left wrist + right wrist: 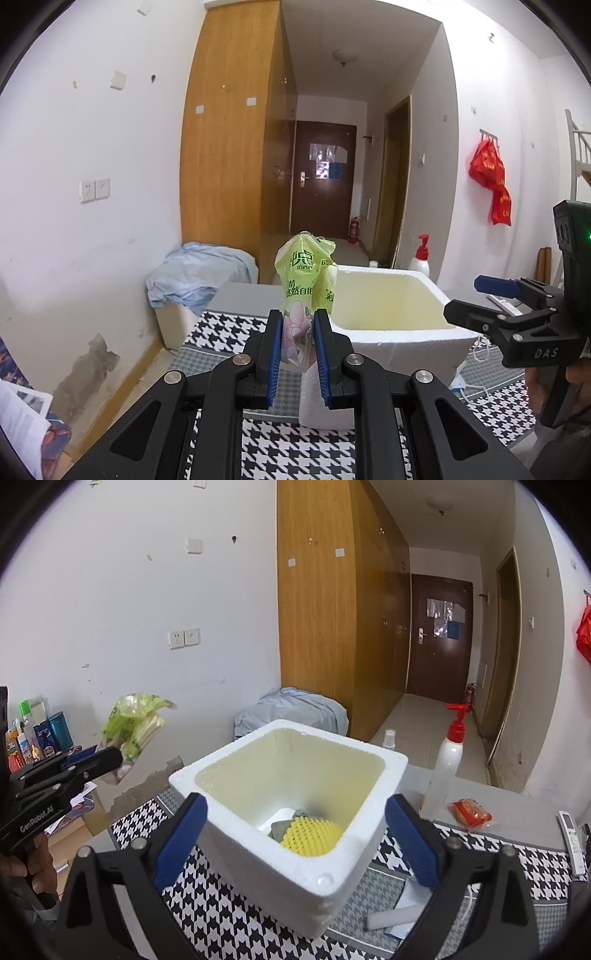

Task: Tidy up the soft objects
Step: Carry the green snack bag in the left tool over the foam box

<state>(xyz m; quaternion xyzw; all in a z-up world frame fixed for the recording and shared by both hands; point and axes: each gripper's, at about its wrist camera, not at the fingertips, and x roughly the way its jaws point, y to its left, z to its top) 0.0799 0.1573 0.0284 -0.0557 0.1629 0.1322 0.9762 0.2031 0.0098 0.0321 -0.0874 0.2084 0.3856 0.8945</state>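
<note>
Left wrist view: left gripper (298,345) clamps the green tissue pack (304,280); right gripper (295,842) gapes empty over the foam box (236,775). Next, probably: carry pack over box, release.

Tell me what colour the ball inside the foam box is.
Yellow; the ball shows best in the right wrist view.

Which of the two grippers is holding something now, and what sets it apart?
The left gripper: its blue pads clamp the green tissue pack. The right gripper is wide open and empty.
</note>
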